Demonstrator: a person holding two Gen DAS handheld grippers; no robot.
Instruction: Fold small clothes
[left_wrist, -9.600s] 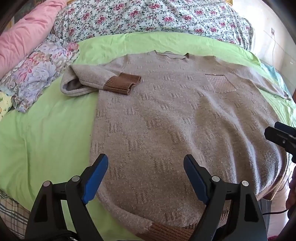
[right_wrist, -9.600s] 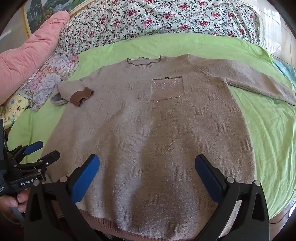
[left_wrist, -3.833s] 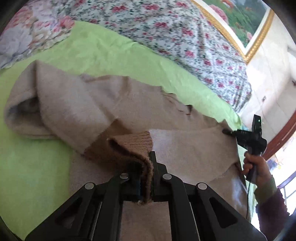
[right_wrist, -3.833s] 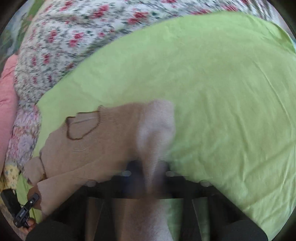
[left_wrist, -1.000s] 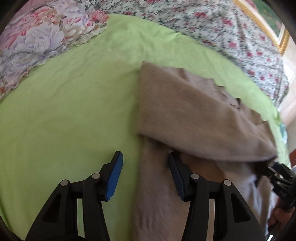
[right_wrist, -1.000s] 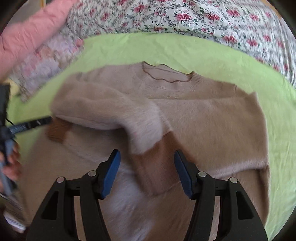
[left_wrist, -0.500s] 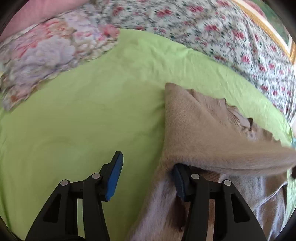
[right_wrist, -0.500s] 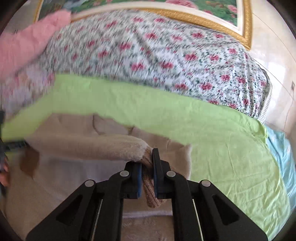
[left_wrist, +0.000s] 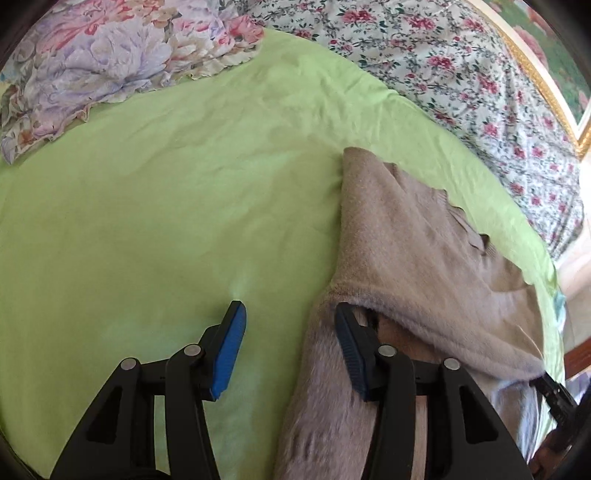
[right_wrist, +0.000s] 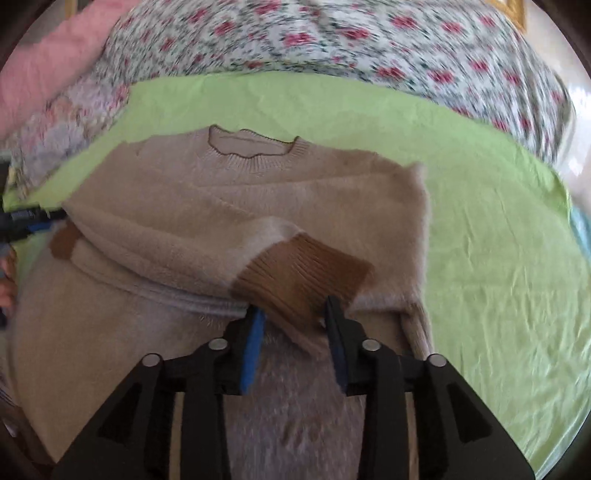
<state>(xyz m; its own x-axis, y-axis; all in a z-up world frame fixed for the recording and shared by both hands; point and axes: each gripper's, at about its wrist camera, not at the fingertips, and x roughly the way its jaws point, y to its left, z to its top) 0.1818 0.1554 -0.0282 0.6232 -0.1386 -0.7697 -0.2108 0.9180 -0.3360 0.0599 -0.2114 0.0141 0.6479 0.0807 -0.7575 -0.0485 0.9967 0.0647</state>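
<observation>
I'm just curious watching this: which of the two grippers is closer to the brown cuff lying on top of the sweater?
The right gripper: its open jaws, just opening, straddle the brown cuff on the sweater. The left gripper sits at the sweater's far folded edge.

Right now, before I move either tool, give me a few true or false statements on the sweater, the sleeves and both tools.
1. Both sleeves are folded across the sweater body. True.
2. The right tool is clamped on a brown cuff. False: its jaws have just been opening and the cuff lies loose between them.
3. The left tool is open. True.
4. The sweater lies on a pink sheet. False: the sheet is green.
5. The neckline points toward the floral bedding. True.
</observation>
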